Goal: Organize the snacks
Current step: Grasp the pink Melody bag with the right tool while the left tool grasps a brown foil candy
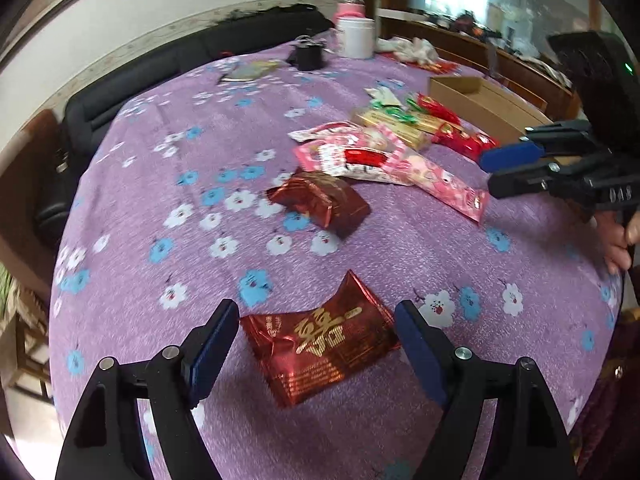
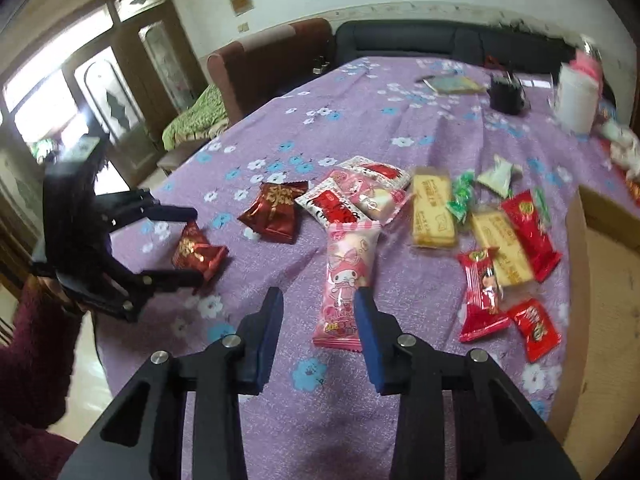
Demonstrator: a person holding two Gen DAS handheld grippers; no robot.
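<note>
- Left hand-held gripper (image 1: 316, 344): jaws wide apart, straddling a red foil packet (image 1: 320, 350) lying flat on the table (image 1: 200, 128); pads clear of it, nothing gripped.
- Right hand-held gripper (image 2: 318, 312): jaws partly closed, near end of a pink cartoon packet (image 2: 347, 276) between the pads; can't tell if they touch it.
- Table has a purple flowered cloth (image 1: 160, 184). Rest of the snacks sit in a loose pile just beyond the pink cartoon packet.
- Left view only: open cardboard box (image 1: 476, 100) beyond the pile, long wooden cabinet behind it.
- Right view only: brown armchair (image 2: 272, 60) and wooden glazed doors (image 2: 120, 92) past the table's far edge.
</note>
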